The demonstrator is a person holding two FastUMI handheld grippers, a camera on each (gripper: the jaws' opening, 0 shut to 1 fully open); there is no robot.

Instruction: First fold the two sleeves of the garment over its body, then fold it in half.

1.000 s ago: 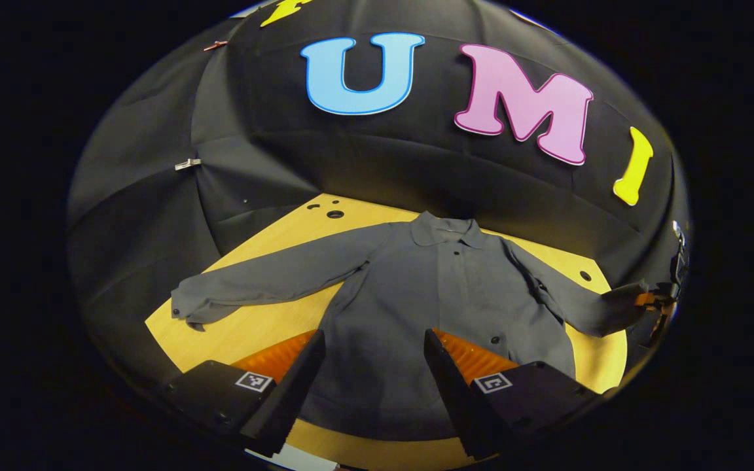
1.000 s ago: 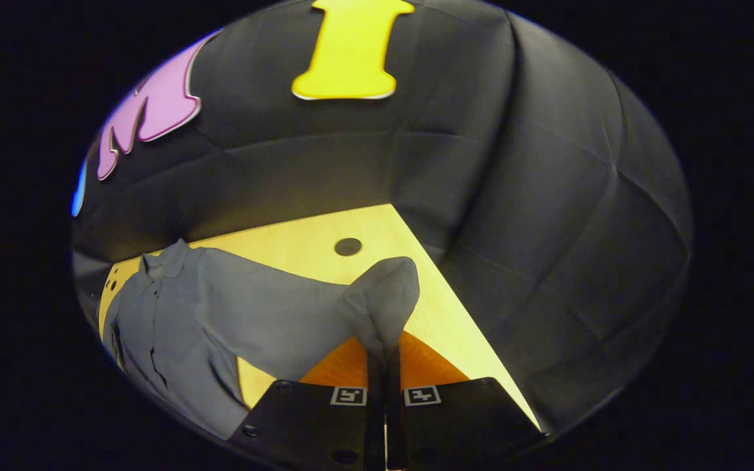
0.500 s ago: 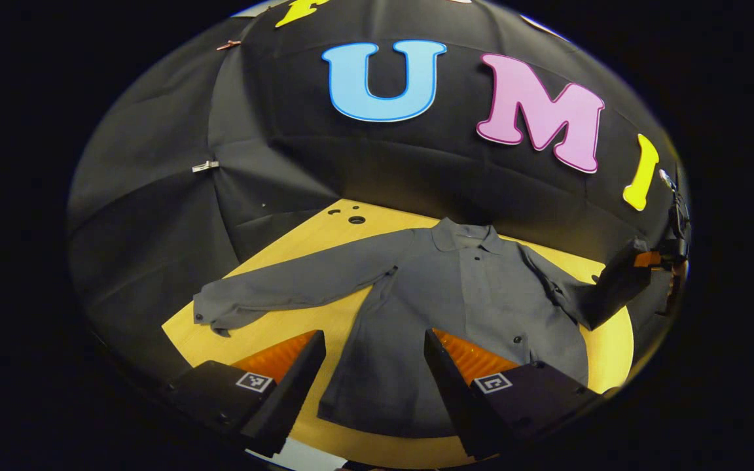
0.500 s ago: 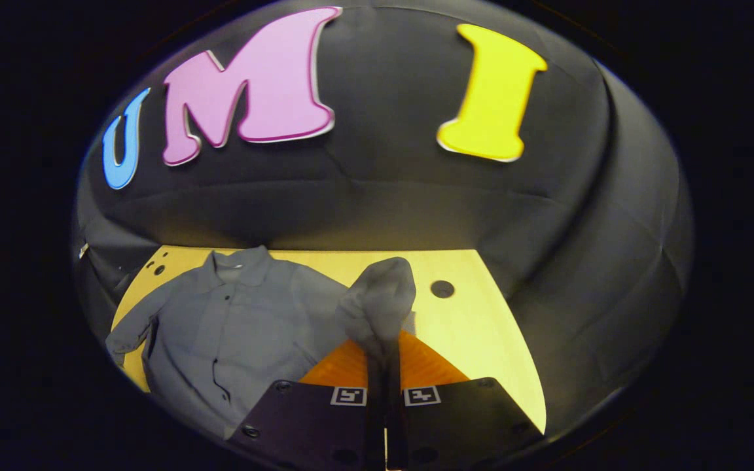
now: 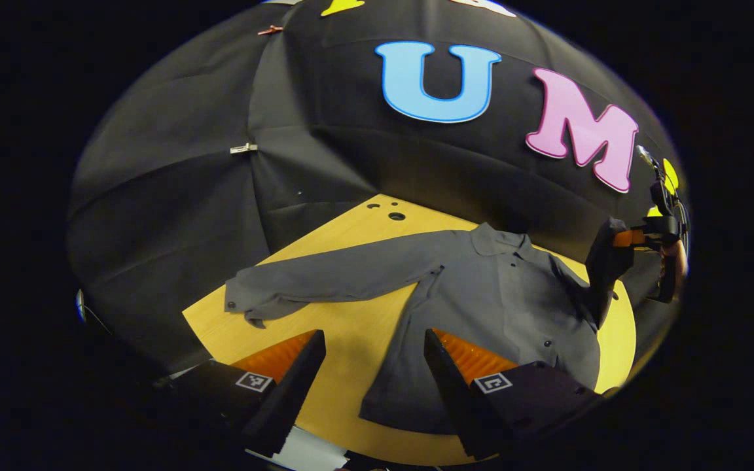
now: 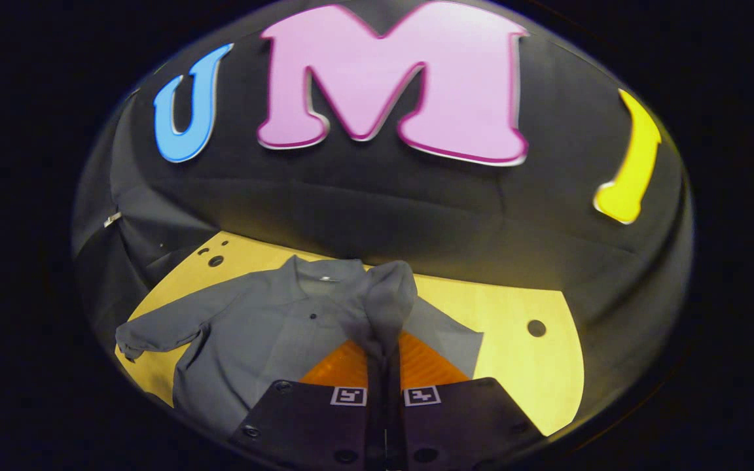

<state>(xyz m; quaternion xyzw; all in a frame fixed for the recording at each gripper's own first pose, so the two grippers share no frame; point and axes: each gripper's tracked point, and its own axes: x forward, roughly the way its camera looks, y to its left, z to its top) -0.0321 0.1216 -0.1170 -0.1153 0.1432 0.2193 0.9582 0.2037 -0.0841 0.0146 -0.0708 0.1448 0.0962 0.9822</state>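
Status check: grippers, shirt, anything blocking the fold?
Right gripper shut on right sleeve, lifted above the shirt. Left gripper open, holding nothing, above the table. Left sleeve flat, unfolded. No obstruction seen.

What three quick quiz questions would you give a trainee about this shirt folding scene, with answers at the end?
1. True or false: the right gripper is shut on a sleeve of the shirt.
2. Which describes the other sleeve? A: folded over the body. B: lying spread out on the table. C: hanging off the table edge.
3. Fill in: the left gripper hangs over the table with its jaws ____.

Key: 1 true; 2 B; 3 open.
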